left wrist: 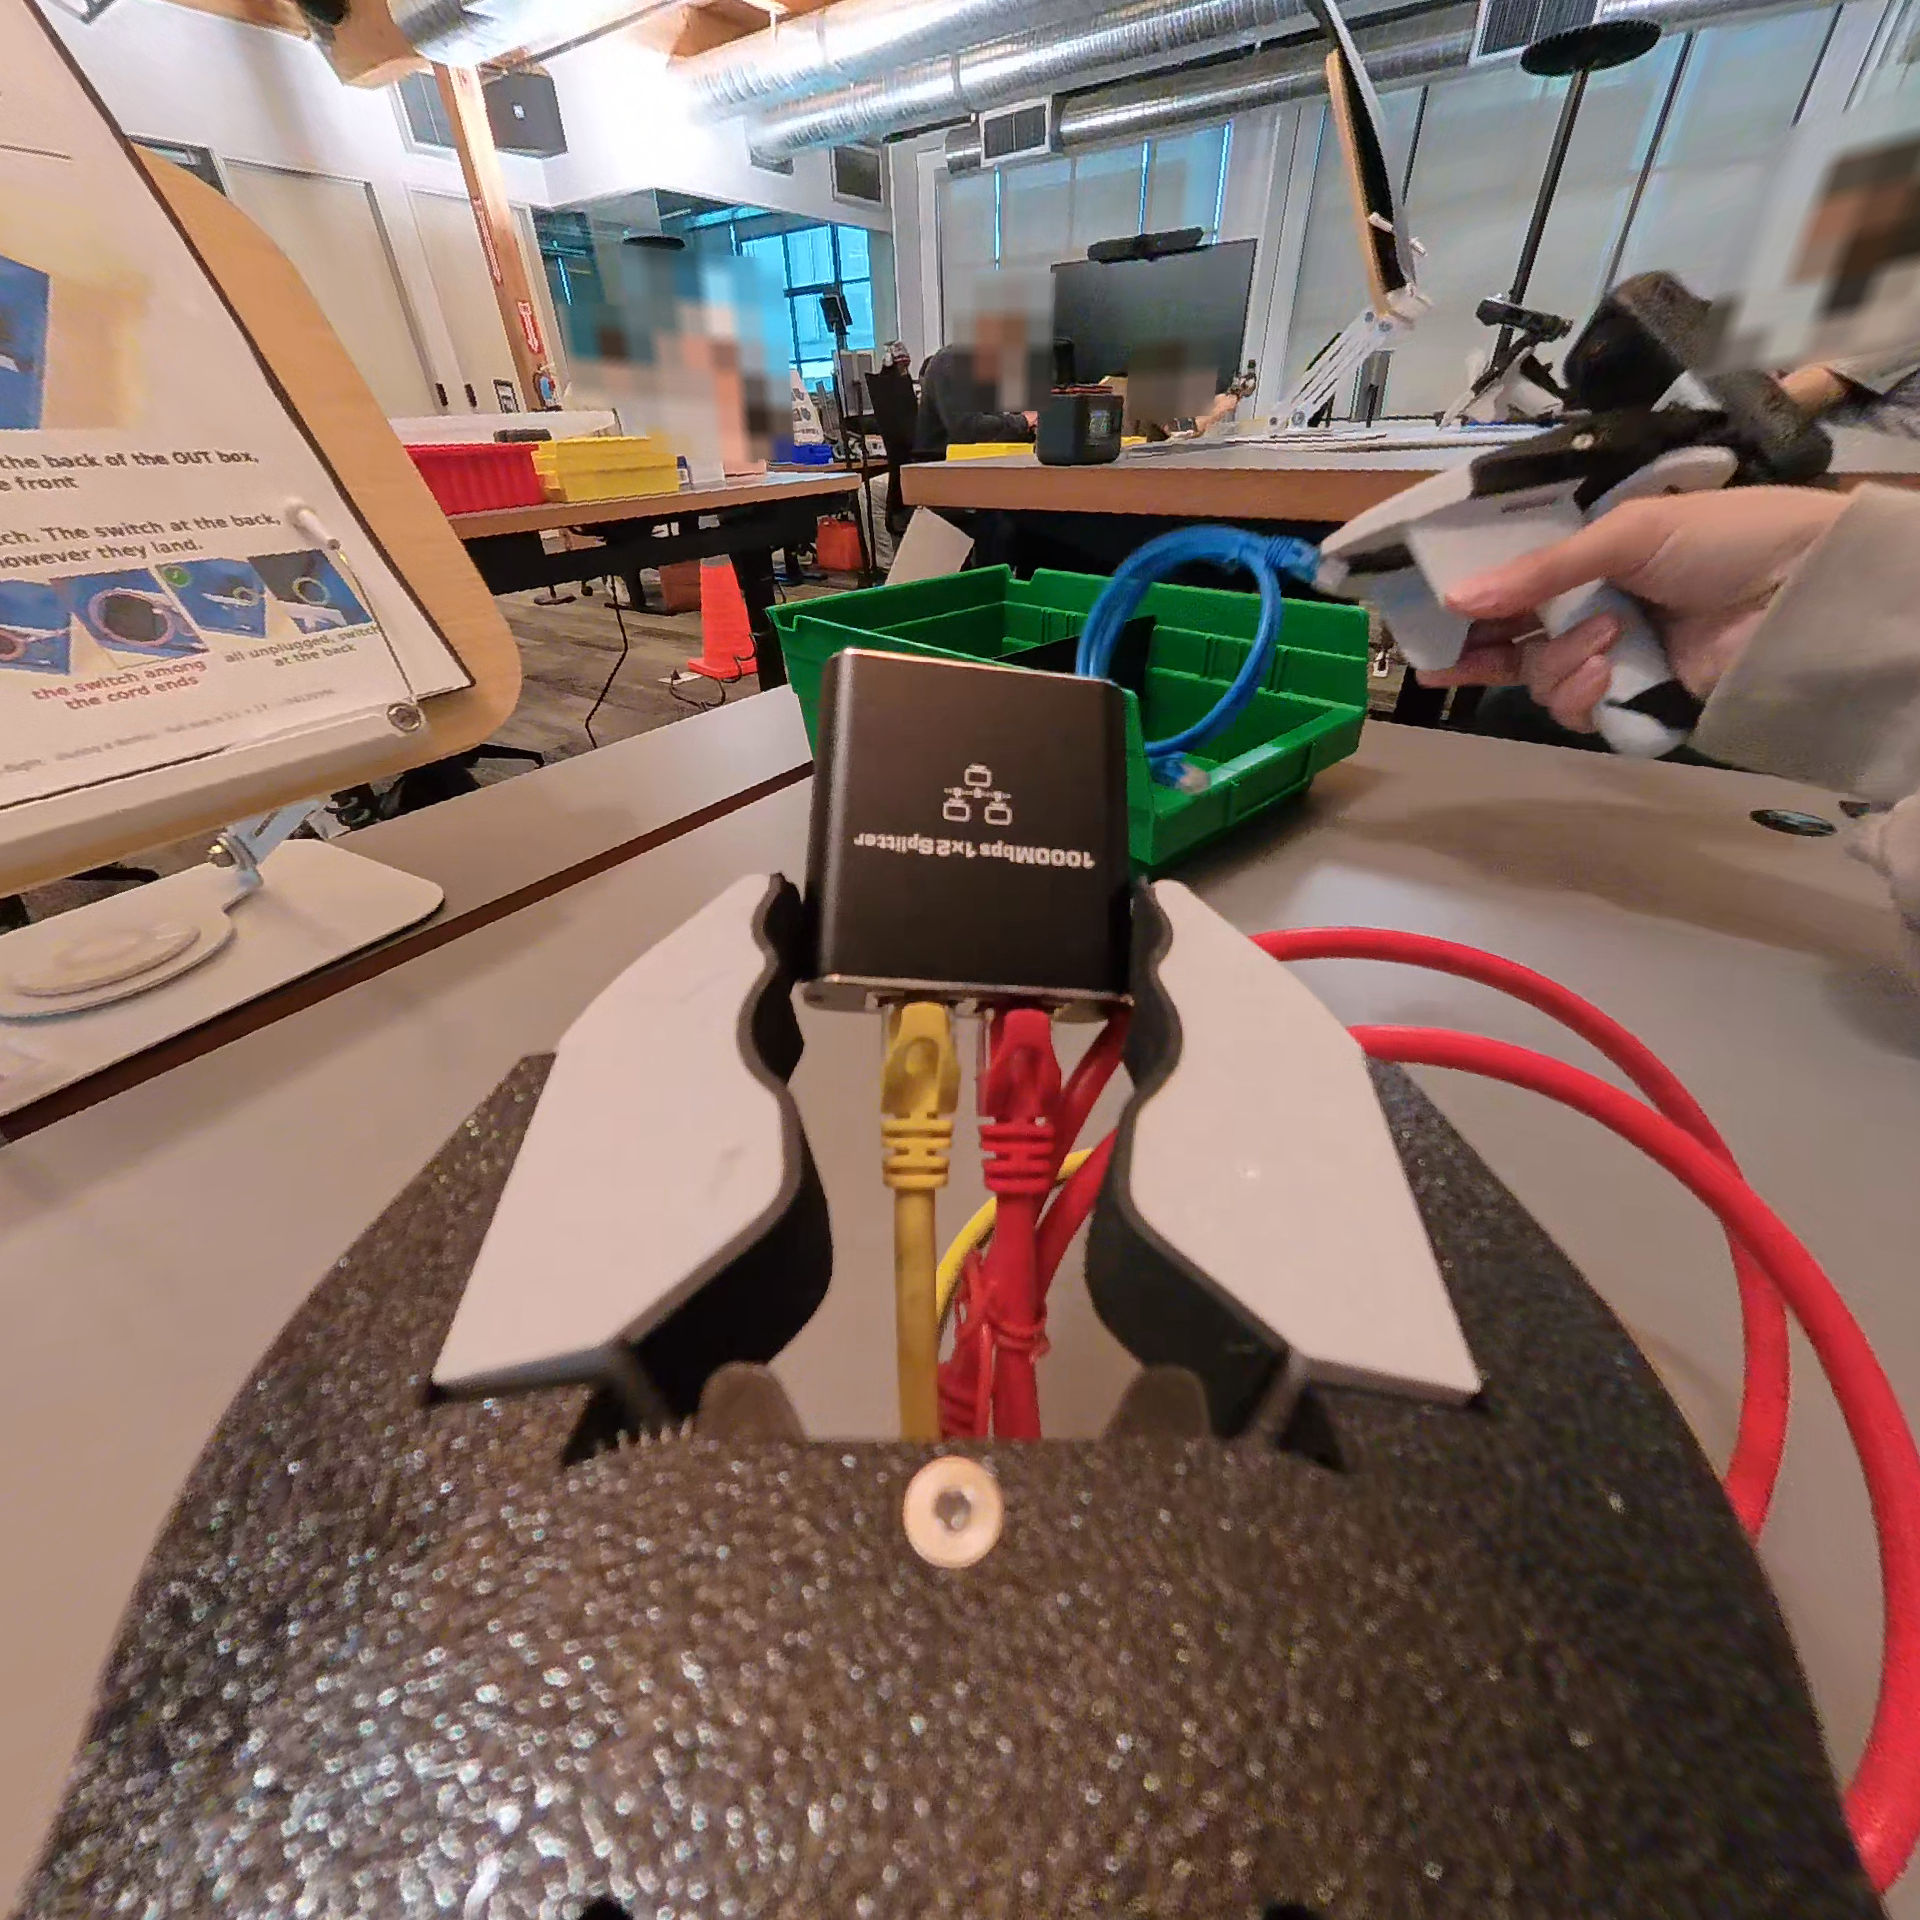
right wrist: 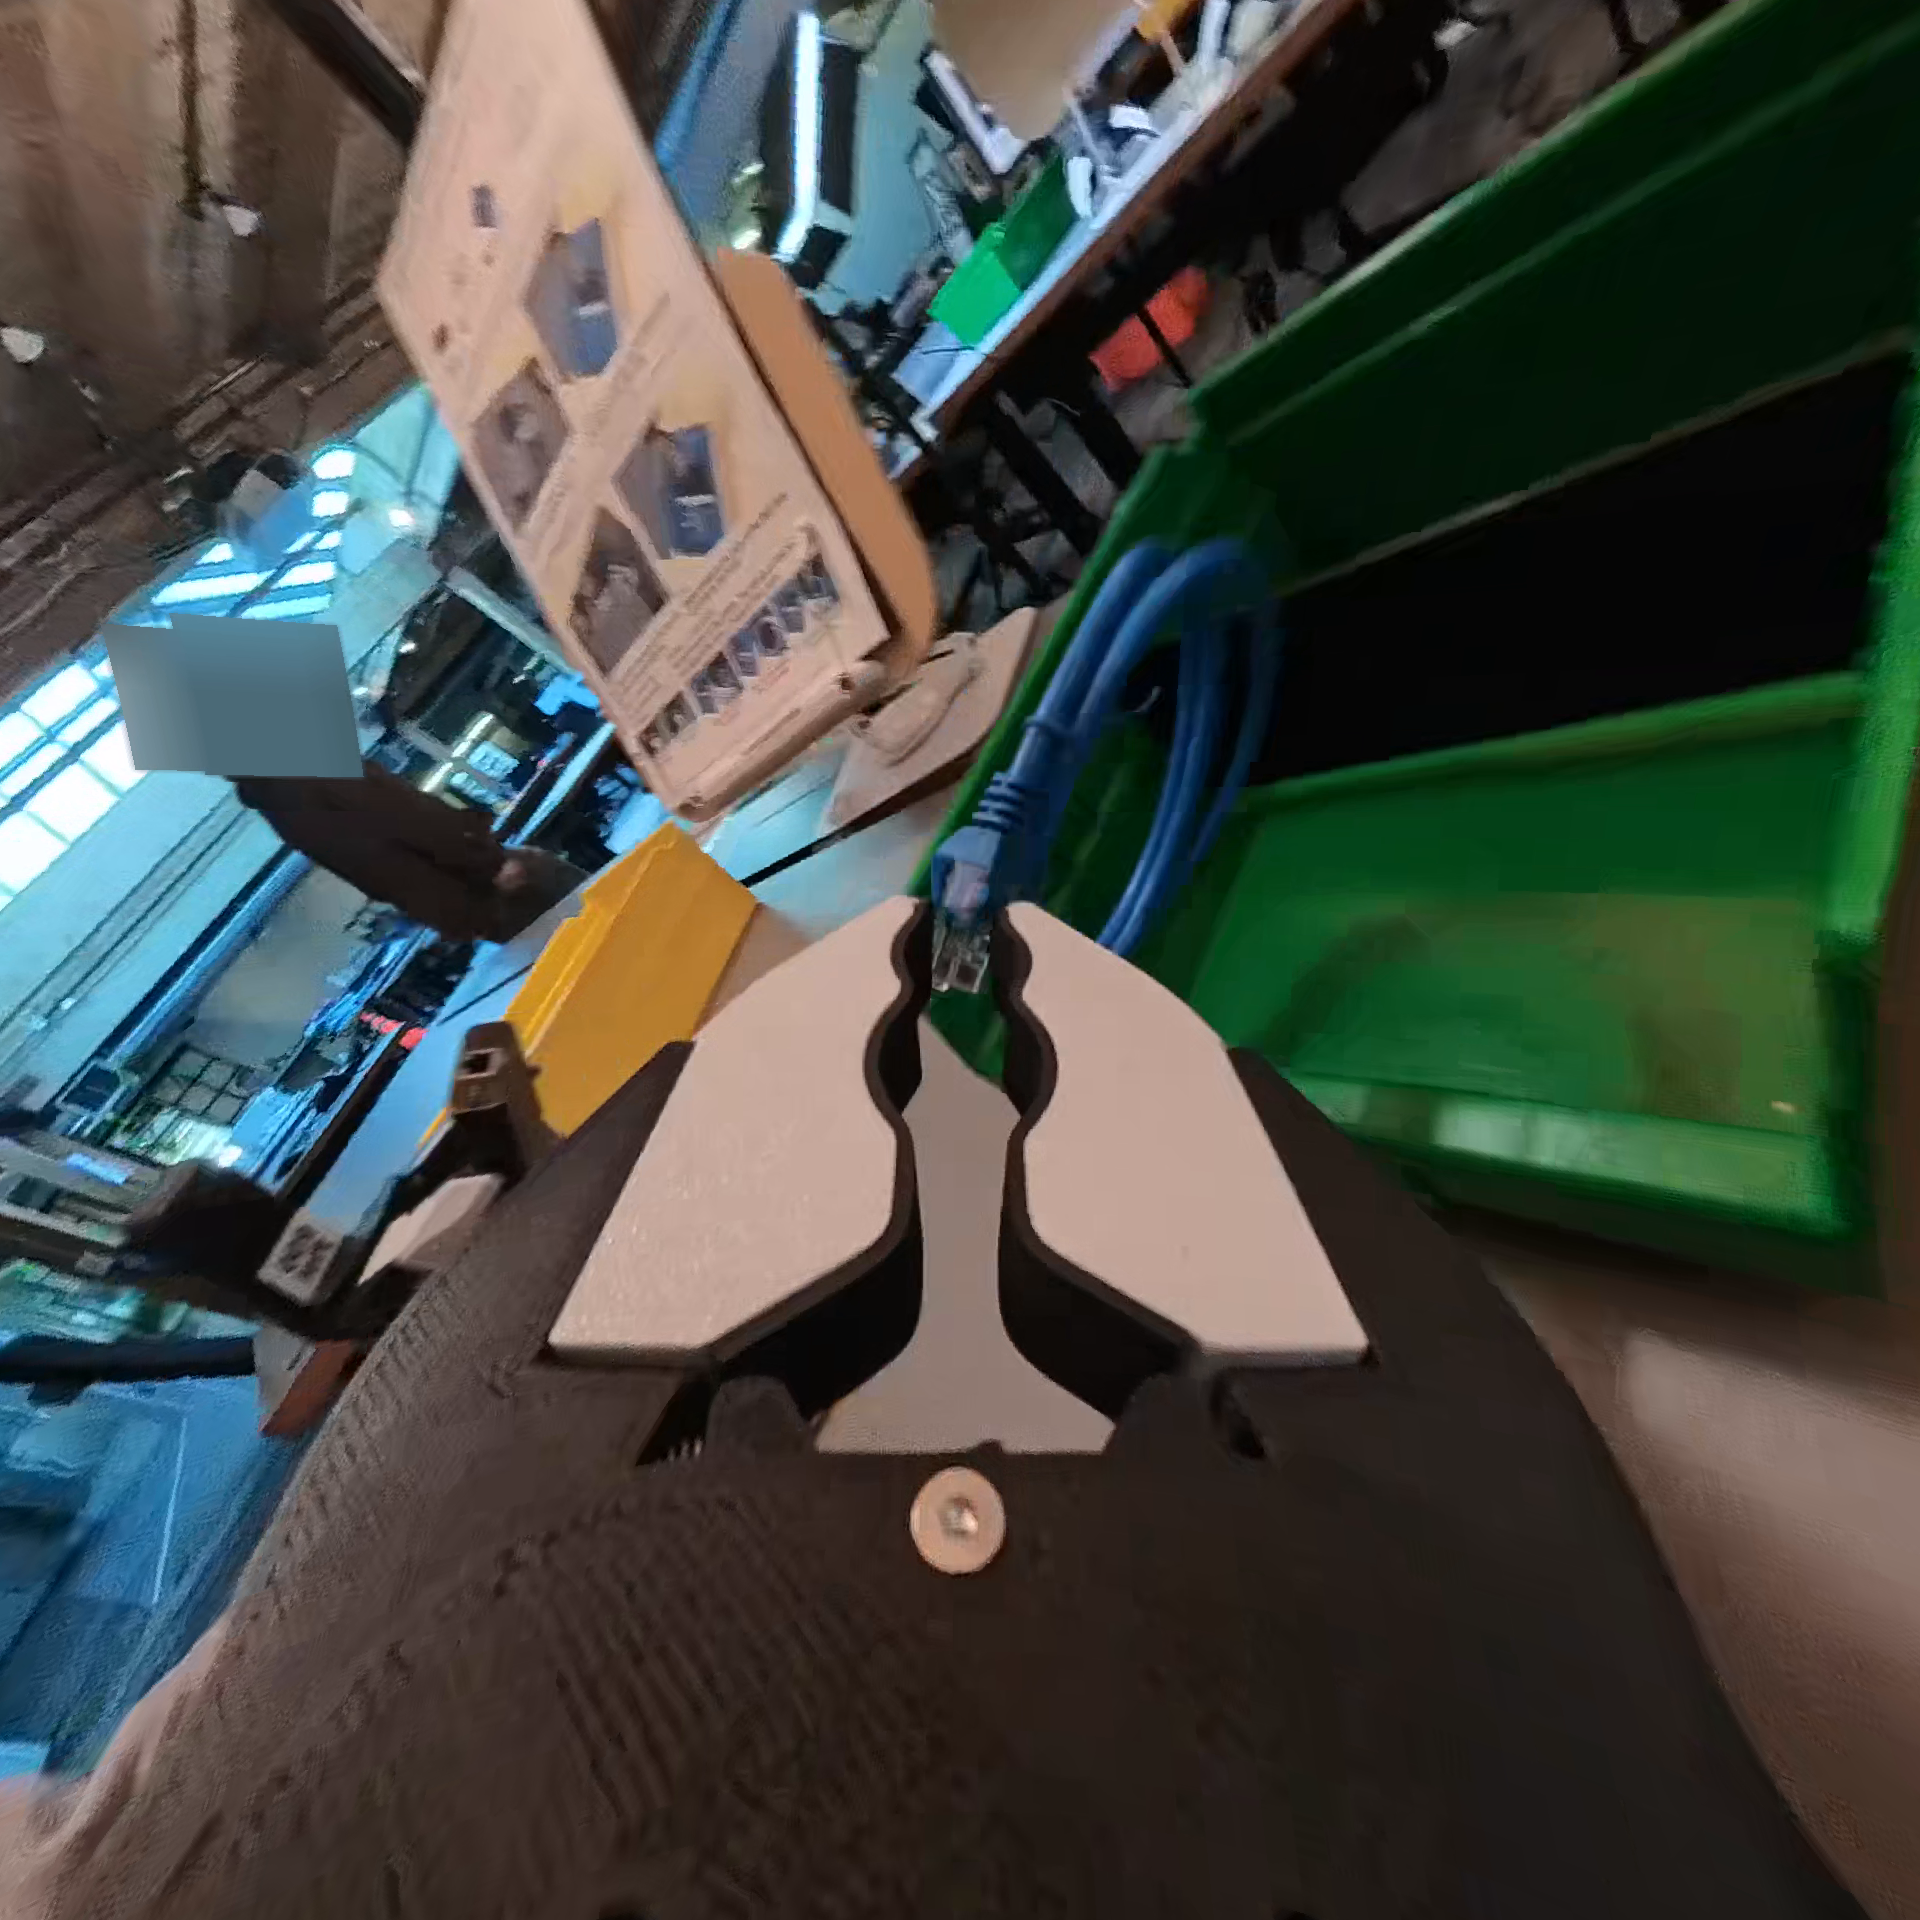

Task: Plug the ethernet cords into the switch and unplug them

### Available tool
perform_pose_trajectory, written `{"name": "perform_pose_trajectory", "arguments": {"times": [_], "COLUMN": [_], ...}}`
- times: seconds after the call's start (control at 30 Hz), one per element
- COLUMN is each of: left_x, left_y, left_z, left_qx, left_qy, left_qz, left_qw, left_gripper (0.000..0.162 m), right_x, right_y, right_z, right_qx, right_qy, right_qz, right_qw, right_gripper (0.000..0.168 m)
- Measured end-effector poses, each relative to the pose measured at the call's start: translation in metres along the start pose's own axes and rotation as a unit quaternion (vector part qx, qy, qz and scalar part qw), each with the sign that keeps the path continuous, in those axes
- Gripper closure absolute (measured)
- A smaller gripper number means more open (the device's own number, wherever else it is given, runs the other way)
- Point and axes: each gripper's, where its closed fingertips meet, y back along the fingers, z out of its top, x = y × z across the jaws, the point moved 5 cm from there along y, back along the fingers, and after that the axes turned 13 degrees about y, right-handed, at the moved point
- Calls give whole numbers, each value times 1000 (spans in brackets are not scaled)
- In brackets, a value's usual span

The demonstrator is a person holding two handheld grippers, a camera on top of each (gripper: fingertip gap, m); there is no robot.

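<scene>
Left gripper (left wrist: 966,935) clamped on black switch (left wrist: 966,821), lifted above grey table (left wrist: 1558,894). Yellow cord (left wrist: 914,1101) and red cord (left wrist: 1023,1101) plugged in. Right gripper (right wrist: 961,935) pinching blue cord (right wrist: 1132,717) plug over green bin (right wrist: 1558,987). Blue still unplugged; unplugging all left.

black switch (left wrist: 966,821) holds yellow cord (left wrist: 914,1122) and red cord (left wrist: 1023,1122); blue cord (left wrist: 1174,634) unplugged.
</scene>
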Motion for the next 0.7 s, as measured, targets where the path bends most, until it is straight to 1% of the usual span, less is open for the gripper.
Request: {"name": "perform_pose_trajectory", "arguments": {"times": [0.07, 0.13, 0.17, 0.2, 0.27, 0.3, 0.33, 0.37, 0.4, 0.43, 0.5, 0.53, 0.57, 0.63, 0.7], "left_x": [0, 1, 1, 1, 1, 1, 1, 1, 1, 0, -4, -7, -10, -17, -24], "left_y": [1, 1, 0, 0, 0, 0, 0, -1, -1, -1, -2, -1, -1, 0, 1], "left_z": [0, 0, 0, 0, 0, 0, 0, 0, 0, 0, 2, 4, 6, 11, 14], "left_qx": [-2, -2, -1, -1, 0, 1, 1, 2, 3, 5, 7, 5, 1, -8, -13], "left_qy": [2, 4, 4, 4, 4, 3, 2, 2, 0, -2, -19, -33, -50, -86, -119], "left_qz": [-1, 0, 0, 0, 0, 0, 2, 3, 7, 10, 12, 12, 12, 13, 12], "left_qw": [1000, 1000, 1000, 1000, 1000, 1000, 1000, 1000, 1000, 1000, 1000, 999, 999, 996, 993], "left_gripper": [102, 102, 102, 102, 102, 102, 102, 102, 102, 102, 102, 102, 102, 102, 102], "right_x": [-14, -21, -24, -26, -18, -7, 9, 29, 56, 87, 144, 170, 187, 208, 222], "right_y": [-2, -7, -8, -7, -4, -5, -7, -14, -24, -36, -59, -71, -81, -101, -113], "right_z": [-4, -9, -11, -13, -9, -5, -2, -1, -4, -12, -37, -53, -68, -88, -100], "right_qx": [0, 21, 41, 66, 92, 92, 92, 85, 73, 62, 63, 76, 98, 128, 142], "right_qy": [-12, -19, -11, 9, 97, 144, 187, 216, 234, 240, 220, 205, 188, 149, 106], "right_qz": [-23, -37, -54, -88, -155, -174, -176, -158, -112, -44, 86, 148, 193, 242, 282], "right_qw": [1000, 999, 998, 994, 979, 970, 962, 960, 963, 968, 970, 965, 958, 950, 943], "right_gripper": [155, 141, 129, 112, 78, 70, 68, 65, 65, 66, 76, 84, 93, 92, 94]}}
